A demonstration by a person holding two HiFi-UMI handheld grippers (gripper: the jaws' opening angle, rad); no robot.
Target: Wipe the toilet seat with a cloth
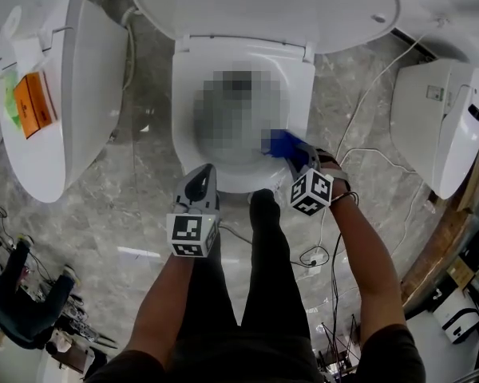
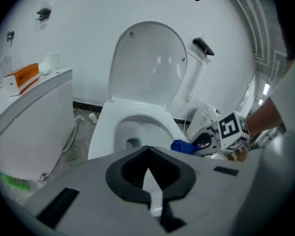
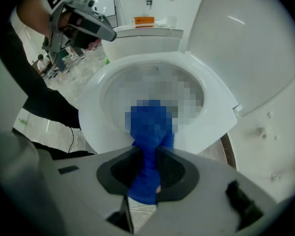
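Right gripper (image 1: 297, 158) jaws clenched on bunched blue cloth (image 1: 278, 143), pointed steeply down so the cloth sits on the front-right rim of the white oval plastic toilet seat (image 1: 299, 86). Left gripper (image 1: 201, 178) jaws clamped together on nothing, parked near the seat's front, likely clear of the wiping path. White lid (image 1: 263, 6) raised, seat exposed.

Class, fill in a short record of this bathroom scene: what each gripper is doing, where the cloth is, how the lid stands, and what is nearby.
Left gripper: shut, empty, near the front of the toilet seat
Right gripper: shut on the blue cloth
Cloth: at the seat's front right rim
Lid: raised
Nearby: a second toilet at left, a third toilet at right
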